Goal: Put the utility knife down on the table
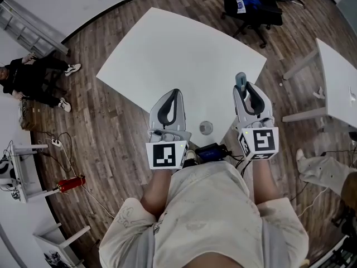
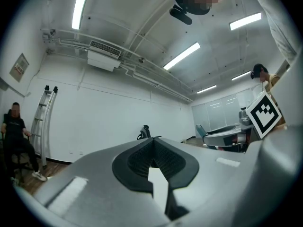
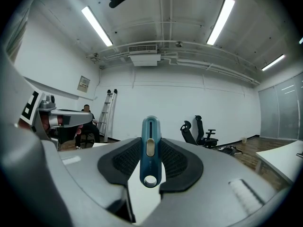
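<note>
Blue utility knife [image 3: 150,161] clamped in right gripper [image 1: 245,90] over white table [image 1: 184,54]

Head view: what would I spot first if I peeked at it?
The blue utility knife jumps out first, pinched in the right gripper and poking out past its tip, over the near edge of the big white table. Next to it, the left gripper has its fingers closed on nothing. Far off at the left, a person sits by the wall.
</note>
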